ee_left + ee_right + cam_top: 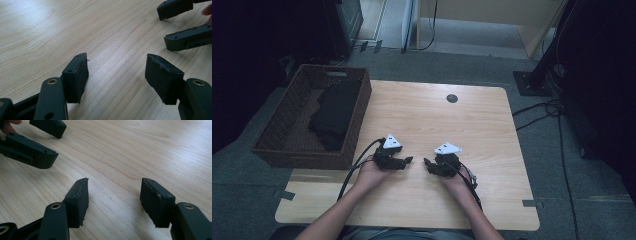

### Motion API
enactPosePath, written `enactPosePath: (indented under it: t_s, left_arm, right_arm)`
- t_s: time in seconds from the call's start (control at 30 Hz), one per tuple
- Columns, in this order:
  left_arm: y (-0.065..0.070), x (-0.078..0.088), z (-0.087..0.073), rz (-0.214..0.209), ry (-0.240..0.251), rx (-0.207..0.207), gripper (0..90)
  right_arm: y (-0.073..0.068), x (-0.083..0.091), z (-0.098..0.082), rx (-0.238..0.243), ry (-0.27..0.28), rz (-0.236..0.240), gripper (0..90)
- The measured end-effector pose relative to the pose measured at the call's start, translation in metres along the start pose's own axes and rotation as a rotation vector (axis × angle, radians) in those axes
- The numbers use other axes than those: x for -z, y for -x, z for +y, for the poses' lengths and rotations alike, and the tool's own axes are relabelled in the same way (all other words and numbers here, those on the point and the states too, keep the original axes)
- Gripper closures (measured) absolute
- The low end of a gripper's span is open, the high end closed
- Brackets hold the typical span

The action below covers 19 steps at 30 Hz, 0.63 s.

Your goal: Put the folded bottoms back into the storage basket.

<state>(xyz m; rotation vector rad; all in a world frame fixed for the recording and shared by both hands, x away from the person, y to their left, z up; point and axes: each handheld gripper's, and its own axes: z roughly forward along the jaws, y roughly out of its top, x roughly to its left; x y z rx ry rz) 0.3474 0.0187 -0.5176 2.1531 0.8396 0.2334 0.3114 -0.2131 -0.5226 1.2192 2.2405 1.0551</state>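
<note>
Resting low on the bare table (437,120) with jaws apart and empty, the left gripper (408,161) is nearer than the right gripper (427,163) to the dark cloth (337,112) in the basket (279,150), far-left.

**A dim lab or office corner set up for recording**

A light wooden table (422,115) stands on grey carpet (542,150). At ten o'clock a wicker basket (287,145) holds dark cloth (334,112). Loose cables (542,112) trail at three o'clock beside a black stand base (529,82); dark equipment (344,22) sits at eleven o'clock.
</note>
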Motion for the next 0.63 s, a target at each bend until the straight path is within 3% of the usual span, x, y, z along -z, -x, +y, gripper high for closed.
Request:
enactPosePath:
  t_s: [0.27,0.63]
  left_arm:
    - [-0.003,0.000,0.000,-0.021,0.006,0.022,33.9]
    - [0.009,-0.003,0.001,0.038,-0.027,-0.071,27.8]
  right_arm:
    - [-0.001,-0.001,0.001,-0.009,0.000,-0.002,40.2]
    - [-0.001,-0.001,0.001,-0.009,0.000,-0.002,40.2]
